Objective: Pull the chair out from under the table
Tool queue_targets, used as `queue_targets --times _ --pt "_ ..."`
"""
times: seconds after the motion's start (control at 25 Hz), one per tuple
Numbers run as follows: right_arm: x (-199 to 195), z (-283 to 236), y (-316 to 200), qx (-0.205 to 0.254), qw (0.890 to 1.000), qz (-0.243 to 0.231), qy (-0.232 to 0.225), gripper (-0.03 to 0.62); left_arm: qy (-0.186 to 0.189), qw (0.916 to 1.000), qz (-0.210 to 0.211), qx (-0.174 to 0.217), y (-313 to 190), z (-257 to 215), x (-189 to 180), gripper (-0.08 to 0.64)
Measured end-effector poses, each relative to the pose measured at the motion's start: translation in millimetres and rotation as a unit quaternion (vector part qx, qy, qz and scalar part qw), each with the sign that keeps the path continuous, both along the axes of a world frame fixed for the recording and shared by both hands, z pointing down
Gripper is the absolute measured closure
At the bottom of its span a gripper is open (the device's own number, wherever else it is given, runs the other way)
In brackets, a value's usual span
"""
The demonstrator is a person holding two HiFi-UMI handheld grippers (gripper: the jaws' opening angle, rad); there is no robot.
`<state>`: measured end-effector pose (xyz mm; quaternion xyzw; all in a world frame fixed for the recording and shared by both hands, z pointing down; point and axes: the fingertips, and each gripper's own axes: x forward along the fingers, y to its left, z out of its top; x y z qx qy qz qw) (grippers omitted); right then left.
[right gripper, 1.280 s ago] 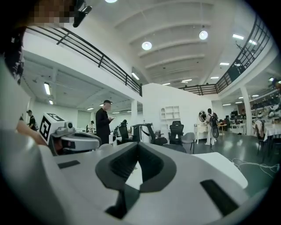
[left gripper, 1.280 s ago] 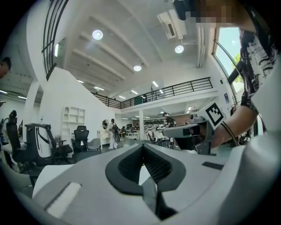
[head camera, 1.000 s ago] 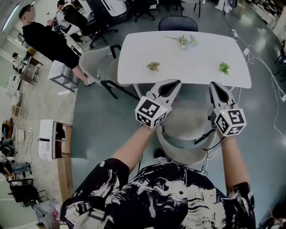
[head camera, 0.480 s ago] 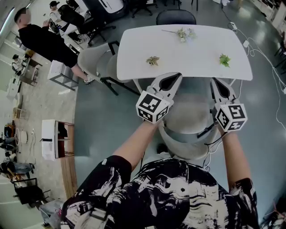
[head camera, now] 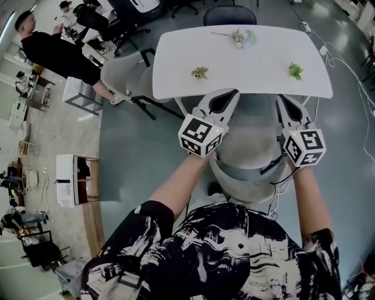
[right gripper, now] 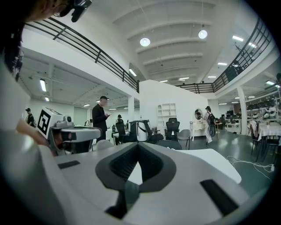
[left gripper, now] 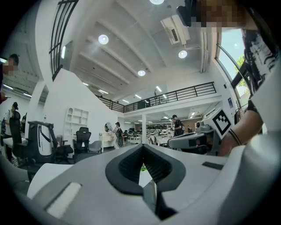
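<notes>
A grey chair (head camera: 246, 146) stands tucked at the near edge of the white table (head camera: 246, 58), its curved back toward me. My left gripper (head camera: 232, 92) lies over the chair's left side, pointing at the table edge, shut with nothing between its pads. My right gripper (head camera: 282, 98) lies over the chair's right side, also shut and empty. In the left gripper view the left gripper (left gripper: 142, 147) shows closed jaws with only a sliver of tabletop behind them. In the right gripper view the right gripper (right gripper: 138, 146) has its jaws closed as well, and the table (right gripper: 210, 158) stretches beyond.
A second grey chair (head camera: 126, 79) stands at the table's left end and a dark chair (head camera: 229, 14) at its far side. Small plants (head camera: 200, 72) lie on the tabletop. A person in black (head camera: 58, 53) stands far left. Cables (head camera: 351, 88) trail on the floor at right.
</notes>
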<state>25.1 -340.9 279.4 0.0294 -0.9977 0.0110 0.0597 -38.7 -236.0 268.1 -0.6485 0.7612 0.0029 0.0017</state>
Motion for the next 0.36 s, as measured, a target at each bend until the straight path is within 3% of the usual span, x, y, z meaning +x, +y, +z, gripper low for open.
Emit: queue_targets --times 0.36 --pt "-0.2 -0.5 -0.7 0.004 1.000 -0.004 -0.003 0.592 -0.002 1.0000 -0.003 0.000 -1.9 1.3 1.2 0.555"
